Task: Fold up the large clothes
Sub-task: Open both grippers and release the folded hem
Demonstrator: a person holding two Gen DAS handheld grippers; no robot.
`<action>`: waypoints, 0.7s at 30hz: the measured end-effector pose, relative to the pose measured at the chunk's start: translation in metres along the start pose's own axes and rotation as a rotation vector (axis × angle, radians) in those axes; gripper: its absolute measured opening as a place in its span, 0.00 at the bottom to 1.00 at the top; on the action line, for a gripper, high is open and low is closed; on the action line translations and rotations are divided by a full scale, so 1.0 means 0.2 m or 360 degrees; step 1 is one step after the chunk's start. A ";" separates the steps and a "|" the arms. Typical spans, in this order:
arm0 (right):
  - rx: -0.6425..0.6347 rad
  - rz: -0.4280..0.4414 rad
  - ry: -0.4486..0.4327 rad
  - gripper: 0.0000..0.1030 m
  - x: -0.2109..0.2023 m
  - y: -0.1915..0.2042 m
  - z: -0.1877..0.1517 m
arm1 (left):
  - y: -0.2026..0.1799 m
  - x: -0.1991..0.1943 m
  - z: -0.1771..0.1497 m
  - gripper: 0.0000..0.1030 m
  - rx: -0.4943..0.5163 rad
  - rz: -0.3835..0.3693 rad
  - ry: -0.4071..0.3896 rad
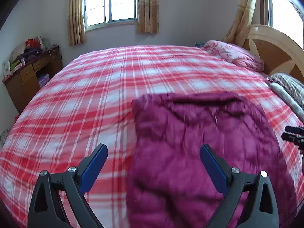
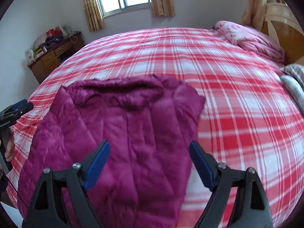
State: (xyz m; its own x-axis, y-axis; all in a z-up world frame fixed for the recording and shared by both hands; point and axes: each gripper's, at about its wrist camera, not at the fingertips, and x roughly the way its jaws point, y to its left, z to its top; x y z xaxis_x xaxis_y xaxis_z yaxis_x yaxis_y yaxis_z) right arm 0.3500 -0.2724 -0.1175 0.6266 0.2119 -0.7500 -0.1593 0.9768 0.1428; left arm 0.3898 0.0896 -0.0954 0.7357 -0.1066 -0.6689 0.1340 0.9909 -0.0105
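A large magenta quilted jacket (image 1: 199,148) lies flat on the bed, collar toward the far side; it also shows in the right wrist view (image 2: 121,133). My left gripper (image 1: 153,148) is open and empty, held above the jacket's left edge. My right gripper (image 2: 150,144) is open and empty, above the jacket's right half. The right gripper shows at the right edge of the left wrist view (image 1: 293,134), and the left gripper at the left edge of the right wrist view (image 2: 17,108).
The bed (image 1: 95,87) has a red and white plaid cover. A pink quilt (image 1: 233,55) and striped pillows (image 1: 288,87) lie by the wooden headboard (image 1: 273,47). A cluttered wooden desk (image 1: 28,72) stands at the far left under a window.
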 end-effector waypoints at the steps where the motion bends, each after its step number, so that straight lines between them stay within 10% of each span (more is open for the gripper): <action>1: 0.0035 -0.0003 0.0018 0.85 -0.05 -0.02 -0.09 | 0.03 -0.06 -0.13 0.95 0.0013 0.0031 0.0054; 7: 0.0202 0.0001 0.0115 0.85 -0.32 -0.05 -0.62 | 0.08 -0.29 -0.74 0.95 -0.0026 0.0039 0.0211; 14: 0.0360 0.0019 0.0164 0.85 -0.41 -0.04 -0.96 | 0.05 -0.41 -0.99 0.95 -0.0076 0.0009 0.0214; 21: 0.0296 0.0018 0.0224 0.52 -0.45 0.08 -1.05 | -0.03 -0.49 -1.09 0.94 -0.0052 -0.0053 0.0210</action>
State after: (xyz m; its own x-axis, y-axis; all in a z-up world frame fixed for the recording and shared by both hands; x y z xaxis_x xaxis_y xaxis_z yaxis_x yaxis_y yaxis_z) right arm 0.1308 -0.2815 -0.1834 0.5112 0.2292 -0.8284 -0.0144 0.9659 0.2584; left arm 0.1726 0.1122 -0.1921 0.6370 -0.1297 -0.7599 0.1334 0.9894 -0.0570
